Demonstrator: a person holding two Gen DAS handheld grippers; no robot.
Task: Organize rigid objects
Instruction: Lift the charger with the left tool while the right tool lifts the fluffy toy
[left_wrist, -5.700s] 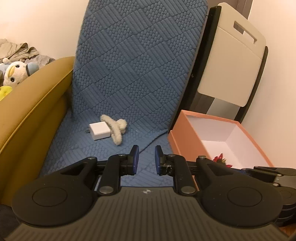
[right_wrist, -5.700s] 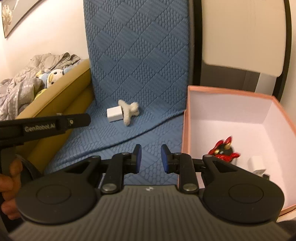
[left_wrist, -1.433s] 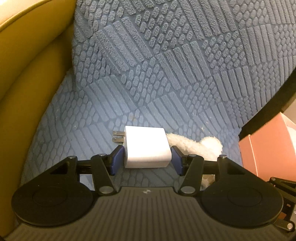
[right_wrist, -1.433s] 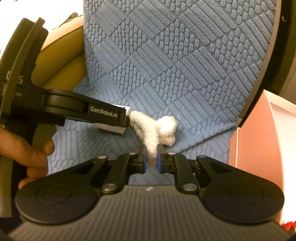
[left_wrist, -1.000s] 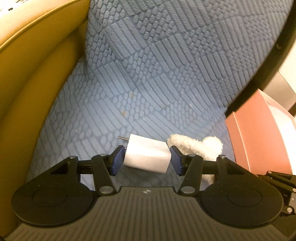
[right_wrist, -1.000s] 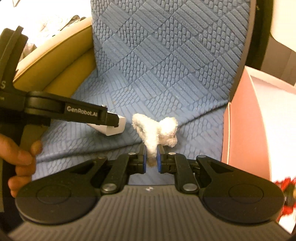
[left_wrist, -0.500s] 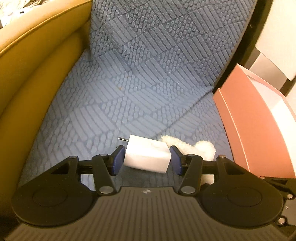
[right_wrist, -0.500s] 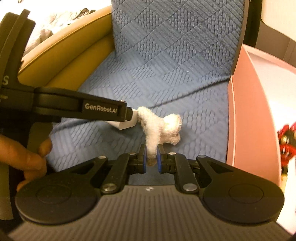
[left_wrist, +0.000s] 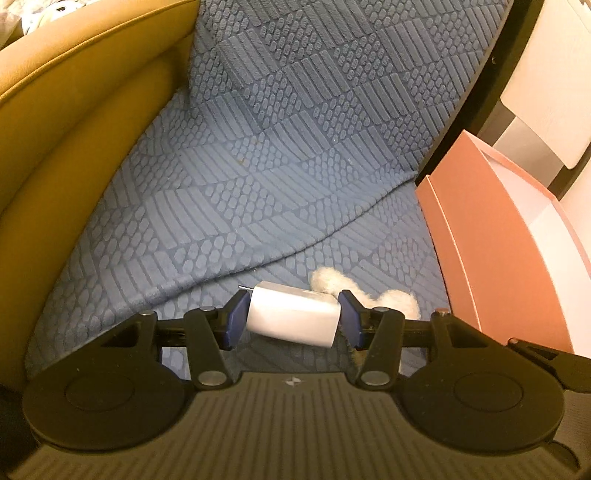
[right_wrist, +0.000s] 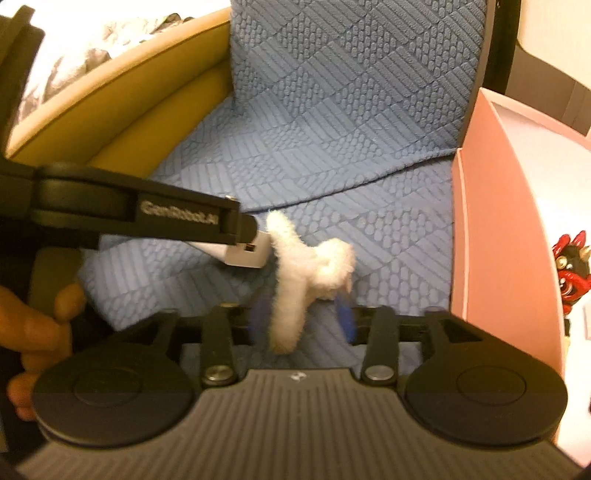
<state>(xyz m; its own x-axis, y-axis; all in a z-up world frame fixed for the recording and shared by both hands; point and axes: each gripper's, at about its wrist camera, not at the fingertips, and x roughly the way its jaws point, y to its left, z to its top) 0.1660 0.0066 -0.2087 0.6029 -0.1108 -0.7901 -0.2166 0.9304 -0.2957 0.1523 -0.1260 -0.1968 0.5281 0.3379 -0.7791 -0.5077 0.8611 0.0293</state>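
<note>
My left gripper (left_wrist: 291, 314) is shut on a white charger plug (left_wrist: 293, 317), prongs to the left, held above the blue quilted mat (left_wrist: 240, 206). The charger also shows in the right wrist view (right_wrist: 245, 254). My right gripper (right_wrist: 301, 317) now has its blue-padded fingers (right_wrist: 345, 317) spread apart, blurred. The fluffy white hair clip (right_wrist: 303, 277) sits between them, loose; it also shows in the left wrist view (left_wrist: 369, 295), just right of the charger.
A pink open box (right_wrist: 491, 236) stands on the right; a red and black figure (right_wrist: 570, 269) lies in it. The box also shows in the left wrist view (left_wrist: 491, 258). A mustard sofa arm (left_wrist: 74, 129) borders the mat on the left.
My right gripper was shut on the fluffy clip and has just opened. Both grippers have pulled back and toward the pink box. The left still holds the charger.
</note>
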